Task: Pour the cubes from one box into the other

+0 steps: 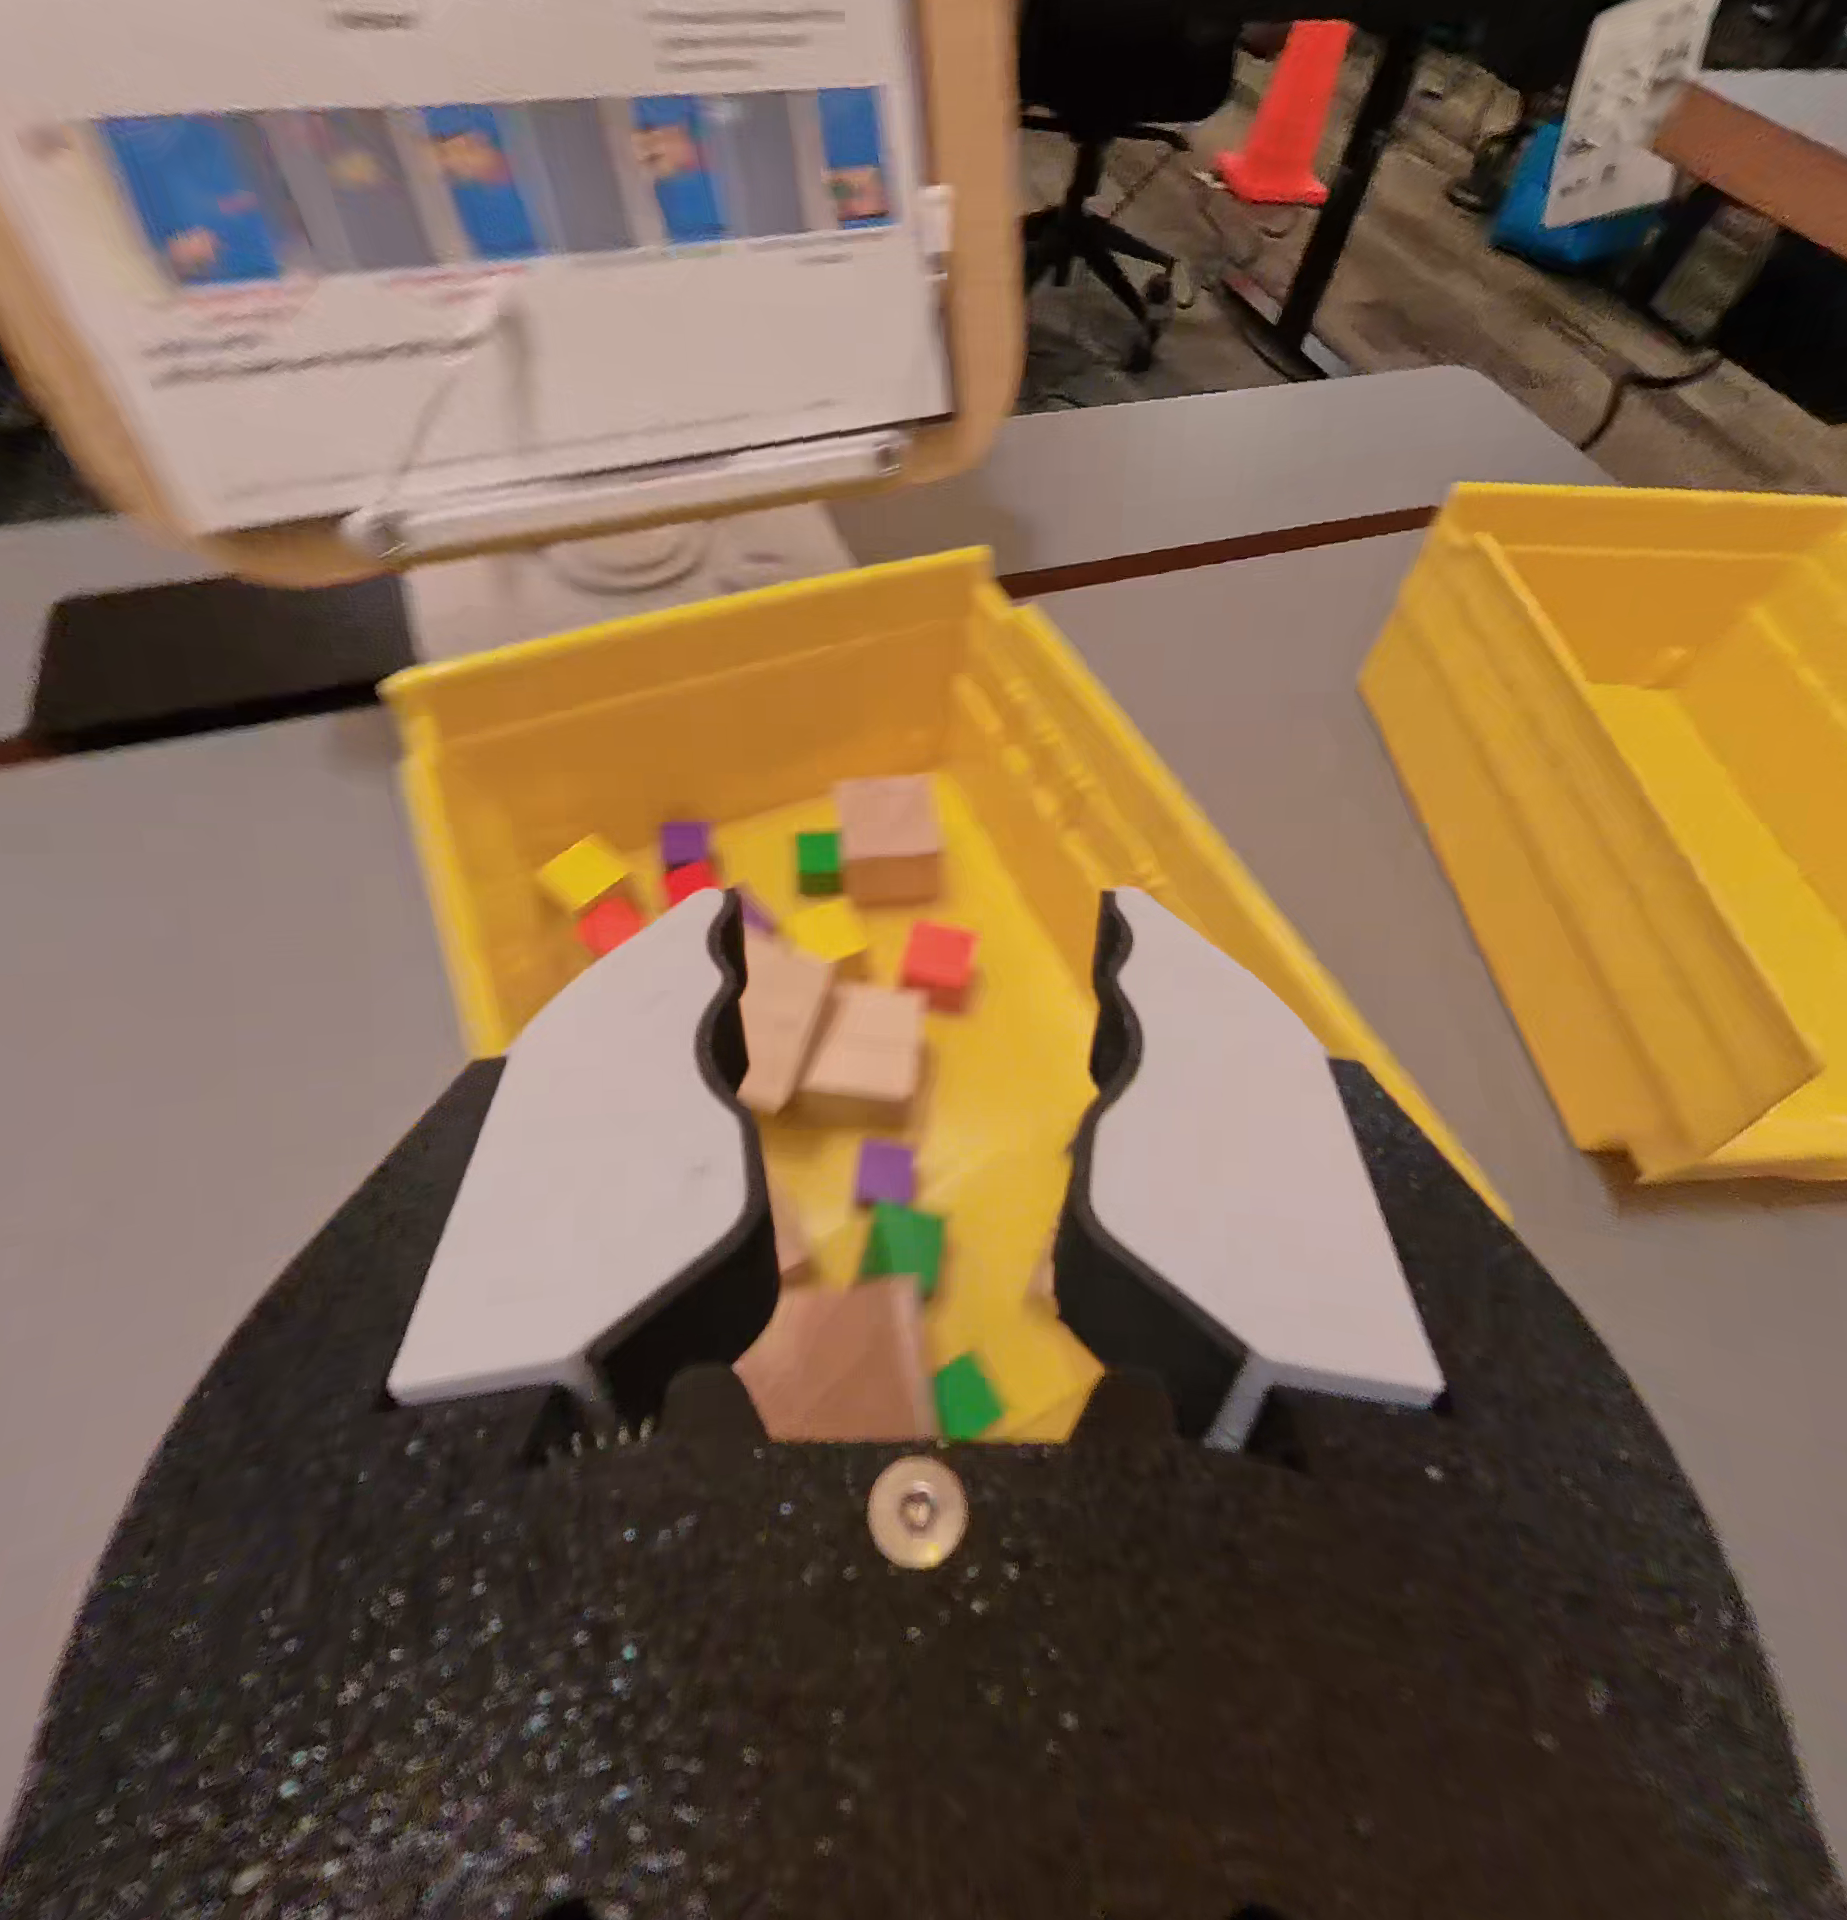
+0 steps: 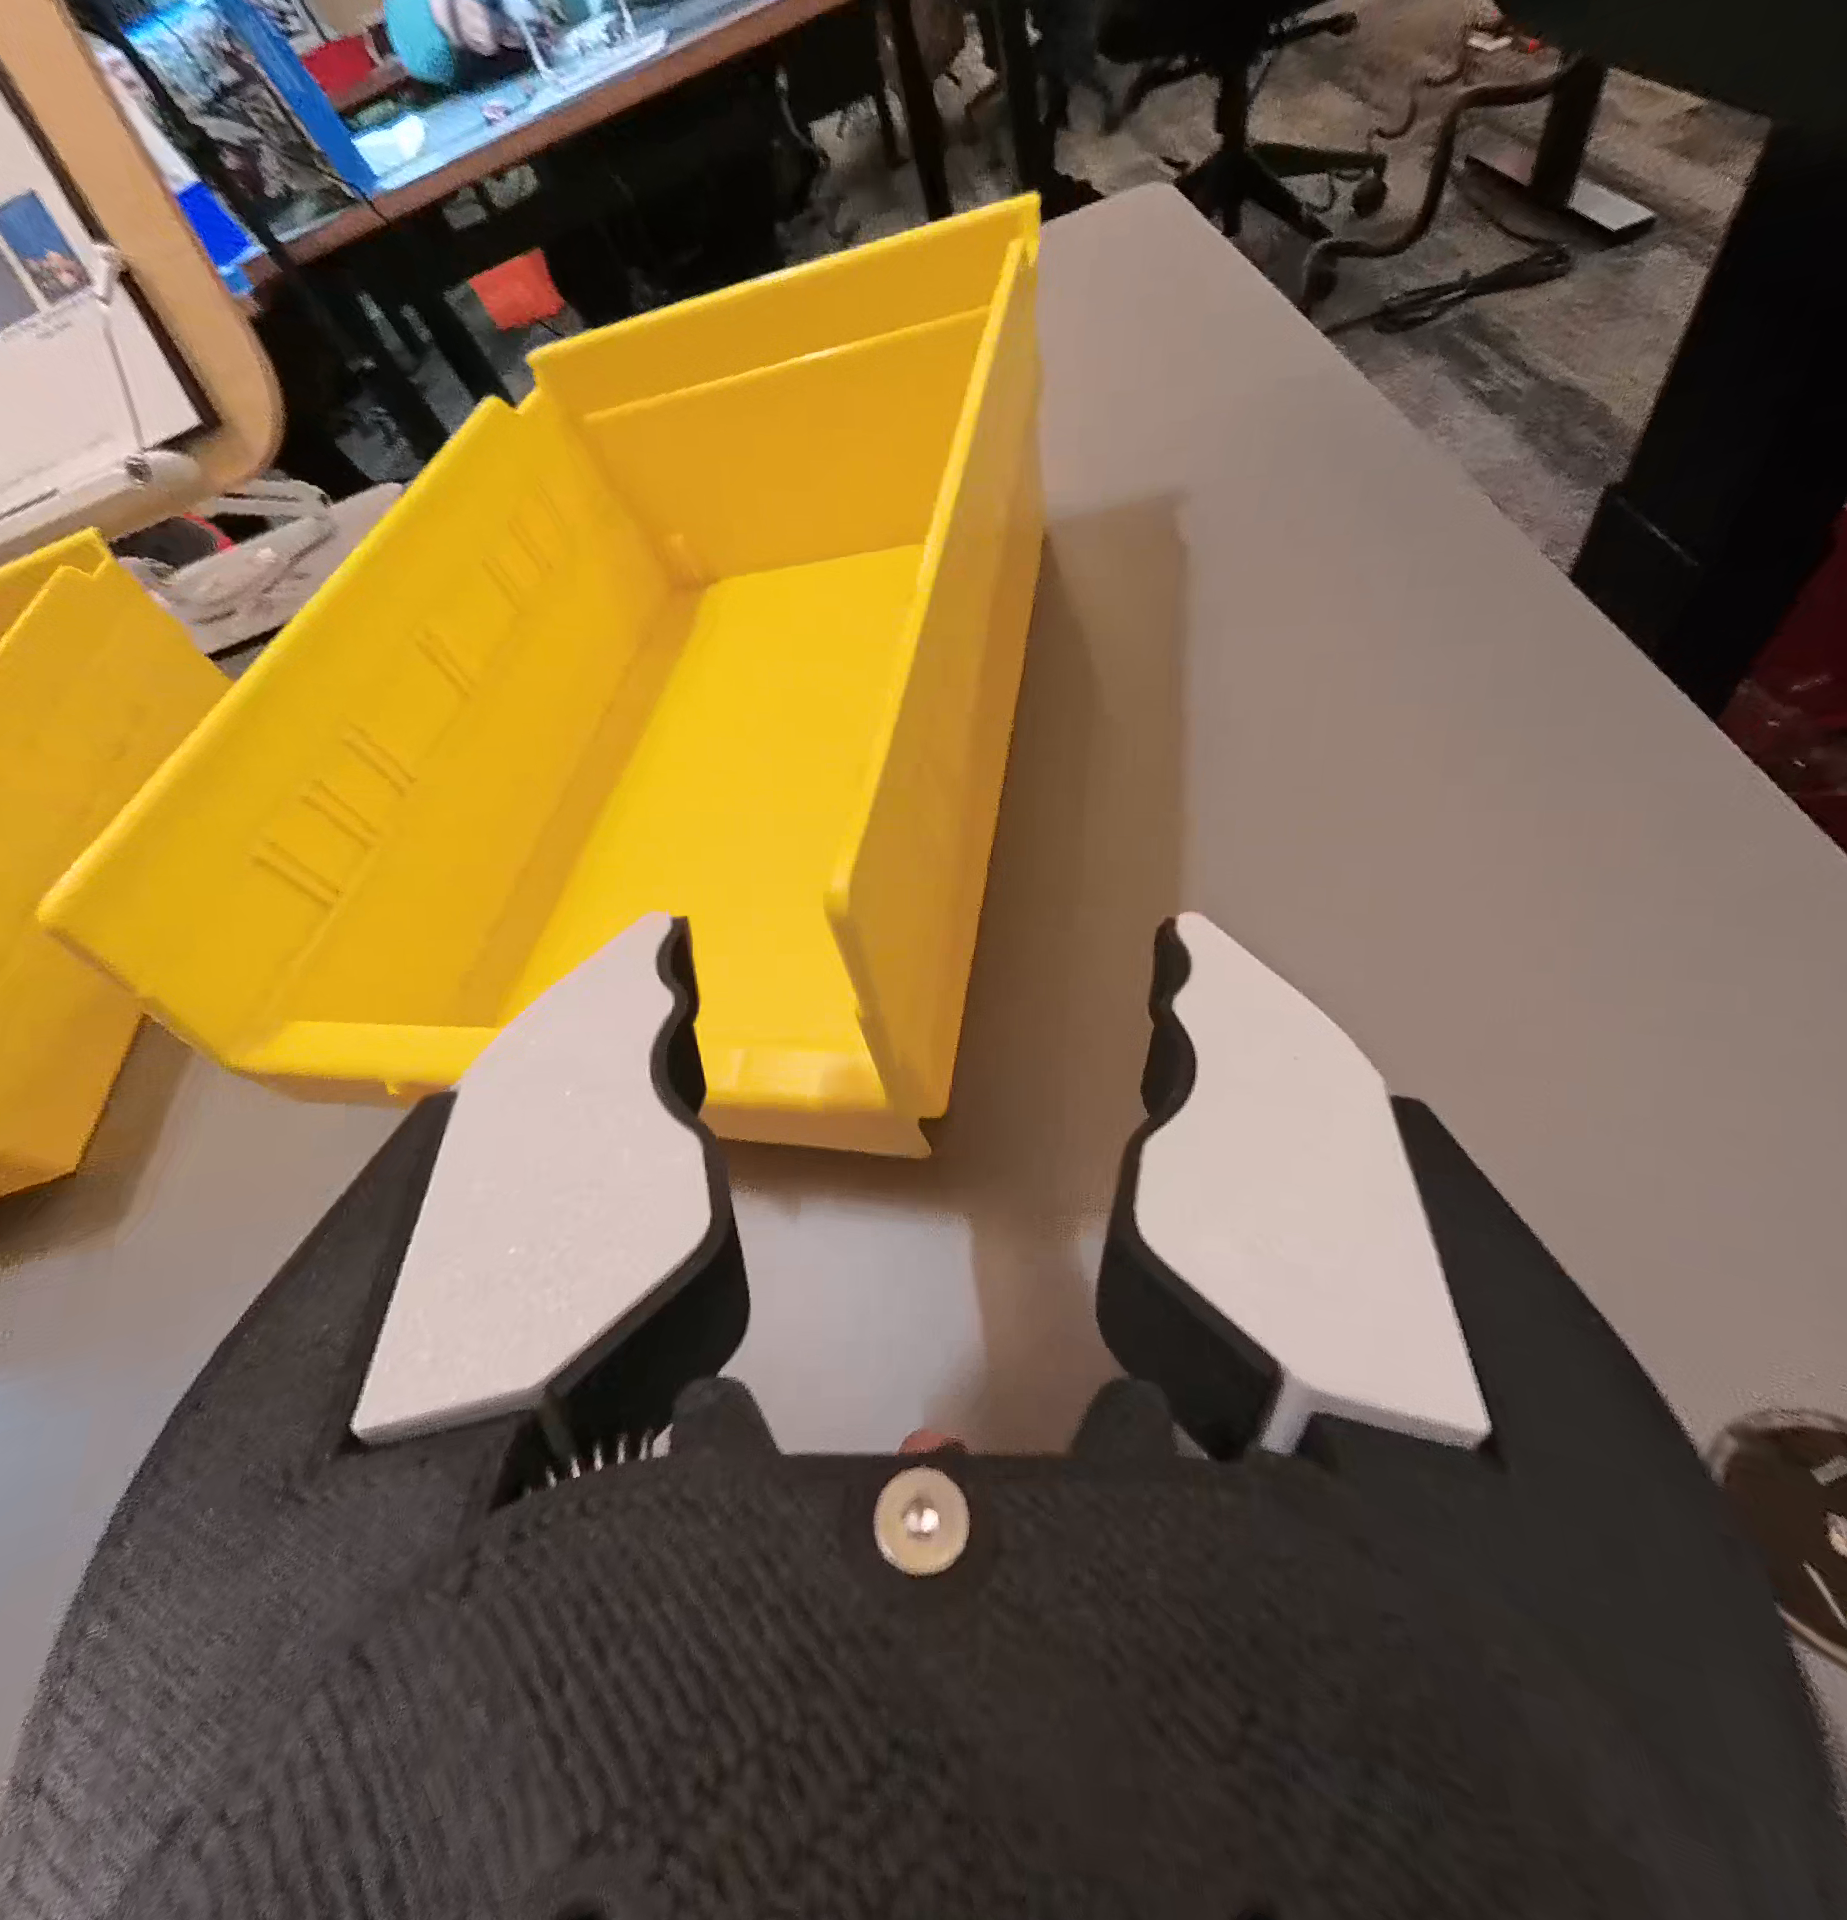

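A yellow box (image 1: 690, 686) sits on the grey table and holds several cubes (image 1: 867, 1049): plain wooden ones and smaller red, green, yellow and purple ones. My left gripper (image 1: 919, 909) is open, held above this box's near end with cubes showing between its fingers. A second yellow box (image 1: 1625, 831) stands empty to the right. In the right wrist view this empty box (image 2: 483, 748) lies ahead and left. My right gripper (image 2: 924, 935) is open and empty, just short of the box's near right corner. A corner of the cube box (image 2: 36, 831) shows at the left edge.
A tan-framed board with a printed sheet (image 1: 503, 260) stands behind the cube box. A black pad (image 1: 212, 655) lies at the back left. The table edge (image 2: 1521, 540) runs along the right. A round dark disc (image 2: 1812, 1538) lies near my right gripper. Chairs and an orange cone (image 1: 1283, 114) stand beyond.
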### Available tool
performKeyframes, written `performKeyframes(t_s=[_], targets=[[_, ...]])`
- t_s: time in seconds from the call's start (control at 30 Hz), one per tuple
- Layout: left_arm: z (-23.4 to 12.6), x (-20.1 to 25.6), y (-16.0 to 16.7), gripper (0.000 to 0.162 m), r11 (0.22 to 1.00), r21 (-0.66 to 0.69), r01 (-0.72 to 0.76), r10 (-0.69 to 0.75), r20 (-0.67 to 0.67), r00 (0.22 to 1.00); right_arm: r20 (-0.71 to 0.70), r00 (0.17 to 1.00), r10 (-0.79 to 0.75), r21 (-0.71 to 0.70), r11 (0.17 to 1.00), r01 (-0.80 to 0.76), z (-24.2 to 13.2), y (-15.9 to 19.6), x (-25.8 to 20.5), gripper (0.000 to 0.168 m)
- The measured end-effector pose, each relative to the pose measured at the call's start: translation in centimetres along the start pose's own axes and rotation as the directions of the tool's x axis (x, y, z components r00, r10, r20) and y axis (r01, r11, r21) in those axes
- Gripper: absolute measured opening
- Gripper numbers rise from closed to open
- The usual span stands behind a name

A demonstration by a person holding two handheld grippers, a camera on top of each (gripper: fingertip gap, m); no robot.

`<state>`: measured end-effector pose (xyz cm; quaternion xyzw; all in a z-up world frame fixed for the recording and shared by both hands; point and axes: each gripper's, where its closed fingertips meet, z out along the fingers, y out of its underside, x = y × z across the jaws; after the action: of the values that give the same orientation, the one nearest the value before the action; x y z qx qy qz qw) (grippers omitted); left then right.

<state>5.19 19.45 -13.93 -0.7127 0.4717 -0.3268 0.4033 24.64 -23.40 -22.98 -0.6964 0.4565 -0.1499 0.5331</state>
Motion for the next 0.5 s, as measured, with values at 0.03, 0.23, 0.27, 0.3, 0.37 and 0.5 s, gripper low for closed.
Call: performKeyframes(t_s=[0.03,0.23,0.27,0.3,0.37,0.5], targets=[[-1.2,-1.9,0.7,0.067,0.999,0.004,0.034,-0.034,0.008,0.999,0.018,1.000,-0.004,0.001,1.000,0.004,0.4,-0.1,-0.2,0.085],[-4.1,-7.4,8.0,0.067,0.996,-0.009,0.091,-0.089,0.087,0.992,-0.055,0.995,-0.085,-0.071,0.994,0.081,3.4,0.3,0.8,0.057],[-3.9,-7.1,9.2,0.067,0.996,-0.026,0.087,-0.085,0.067,0.994,-0.013,0.996,-0.089,-0.094,0.992,0.088,3.9,0.6,0.4,0.049],[-3.4,-6.9,10.4,0.067,0.996,-0.048,0.082,-0.079,0.058,0.995,0.043,0.997,-0.065,-0.114,0.991,0.070,4.2,0.8,-0.3,0.036],[-2.6,-7.2,12.1,0.056,0.995,-0.088,0.038,-0.031,0.087,0.996,0.041,0.999,-0.002,-0.109,0.994,0.007,4.6,0.5,-0.2,0.017],[-2.1,-8.5,10.8,0.007,0.993,0.055,-0.100,0.089,0.176,0.980,-0.036,0.999,-0.020,-0.137,0.990,0.015,4.9,-0.1,1.2,0.007]])
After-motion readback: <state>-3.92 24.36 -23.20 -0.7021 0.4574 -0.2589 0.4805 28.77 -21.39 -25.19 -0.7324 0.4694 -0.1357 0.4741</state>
